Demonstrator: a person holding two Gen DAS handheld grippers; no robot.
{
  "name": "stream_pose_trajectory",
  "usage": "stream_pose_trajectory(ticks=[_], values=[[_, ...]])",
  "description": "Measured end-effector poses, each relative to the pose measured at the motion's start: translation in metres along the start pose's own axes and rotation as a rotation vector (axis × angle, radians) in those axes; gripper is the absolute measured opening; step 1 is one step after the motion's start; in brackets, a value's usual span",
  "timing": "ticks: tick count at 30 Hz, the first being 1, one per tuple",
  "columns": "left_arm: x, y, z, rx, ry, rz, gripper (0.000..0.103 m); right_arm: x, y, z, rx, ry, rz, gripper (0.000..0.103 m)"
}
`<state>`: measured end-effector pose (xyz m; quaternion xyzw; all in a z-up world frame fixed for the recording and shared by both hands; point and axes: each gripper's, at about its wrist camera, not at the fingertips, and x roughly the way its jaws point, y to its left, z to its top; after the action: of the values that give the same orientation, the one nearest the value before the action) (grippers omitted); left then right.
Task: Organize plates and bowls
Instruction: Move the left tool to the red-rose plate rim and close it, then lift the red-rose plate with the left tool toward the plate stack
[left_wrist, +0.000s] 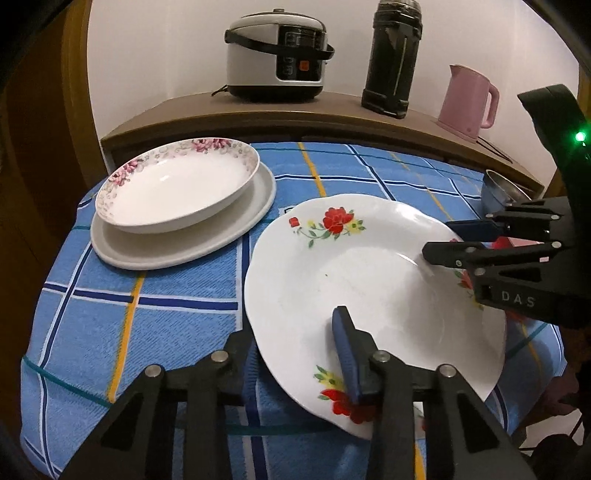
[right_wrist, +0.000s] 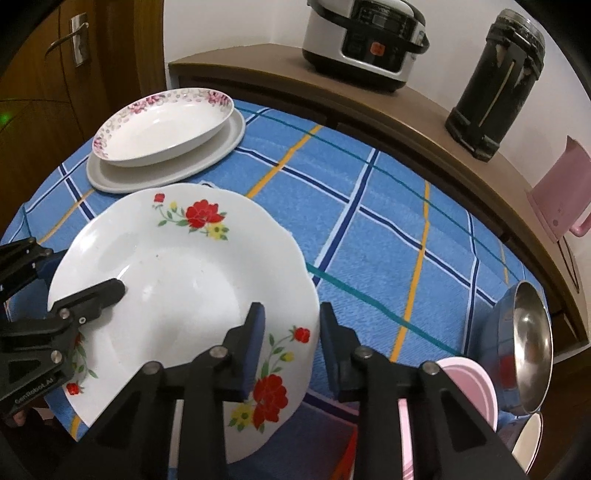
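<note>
While both grippers straddle its rim, red-flowered plate (left_wrist: 354, 280) tilted above blue checked tablecloth (left_wrist: 147, 295), left gripper (left_wrist: 291, 347) clamped on near edge, right gripper (right_wrist: 291, 347) jaws spread around opposite edge, pink-rimmed bowl (left_wrist: 173, 188) stacked on plain plate (left_wrist: 236, 225) at far left.

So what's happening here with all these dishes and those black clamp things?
A person is tidying dishes with two hand-held tools. Both the left tool and the right tool straddle opposite rims of a white plate with red flowers, above the blue checked tablecloth. Behind it, a pink-flowered bowl already sits on a plain white plate.
</note>
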<state>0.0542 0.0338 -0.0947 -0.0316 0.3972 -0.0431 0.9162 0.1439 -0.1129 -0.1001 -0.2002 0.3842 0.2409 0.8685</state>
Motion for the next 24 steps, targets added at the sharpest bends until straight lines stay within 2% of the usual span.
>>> stream_pose_trajectory(ticks=[7, 24], values=[[0.0, 0.003, -0.001, -0.026, -0.031, 0.004, 0.04, -0.005, -0.011, -0.001, 0.095, -0.067, 0.058, 0.025], [-0.022, 0.028, 0.029, -0.105, -0.131, 0.059, 0.04, -0.032, -0.006, 0.017, 0.115, -0.185, 0.109, 0.024]])
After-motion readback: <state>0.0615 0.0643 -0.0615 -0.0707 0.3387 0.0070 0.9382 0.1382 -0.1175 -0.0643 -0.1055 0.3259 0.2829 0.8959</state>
